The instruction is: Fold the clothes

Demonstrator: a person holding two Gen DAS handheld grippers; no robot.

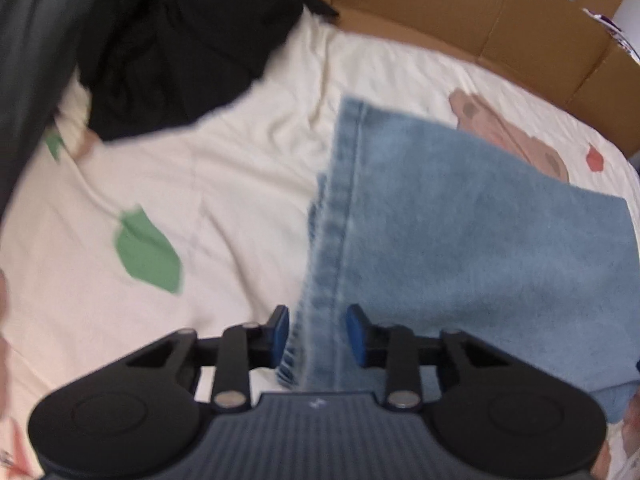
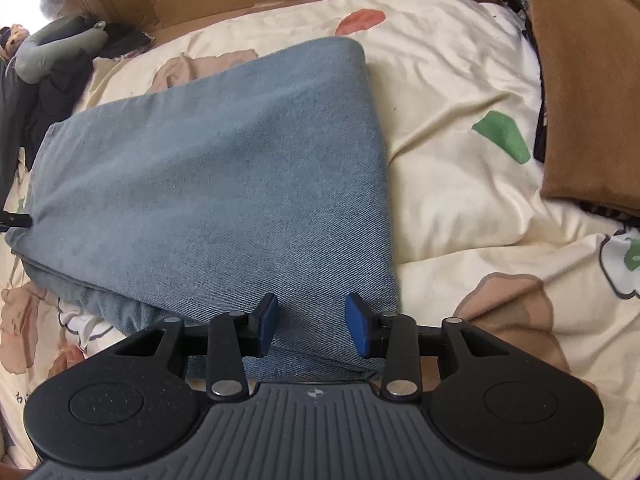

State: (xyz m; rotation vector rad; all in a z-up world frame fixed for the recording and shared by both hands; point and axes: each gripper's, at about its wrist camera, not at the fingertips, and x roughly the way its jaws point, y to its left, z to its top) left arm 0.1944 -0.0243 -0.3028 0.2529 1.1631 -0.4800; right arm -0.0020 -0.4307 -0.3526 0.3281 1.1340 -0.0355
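Observation:
Folded light-blue jeans [image 1: 460, 220] lie on a cream bed sheet [image 1: 180, 184] printed with leaves and bears. In the left wrist view my left gripper [image 1: 319, 332] points steeply down over the stitched hem at the near left edge of the jeans. Its blue pads [image 1: 281, 332] stand apart with the hem between them, and a narrow gap shows beside the left pad. In the right wrist view the jeans [image 2: 220, 180] spread out ahead. My right gripper [image 2: 312, 328] stands over their near right corner, pads apart, with denim lying between them.
A heap of black clothing [image 1: 180, 52] lies at the far left of the bed. Cardboard walls [image 1: 440, 12] line the far side. A brown cushion [image 2: 584, 100] sits at the right, and a grey stuffed toy [image 2: 52, 52] lies at the far left.

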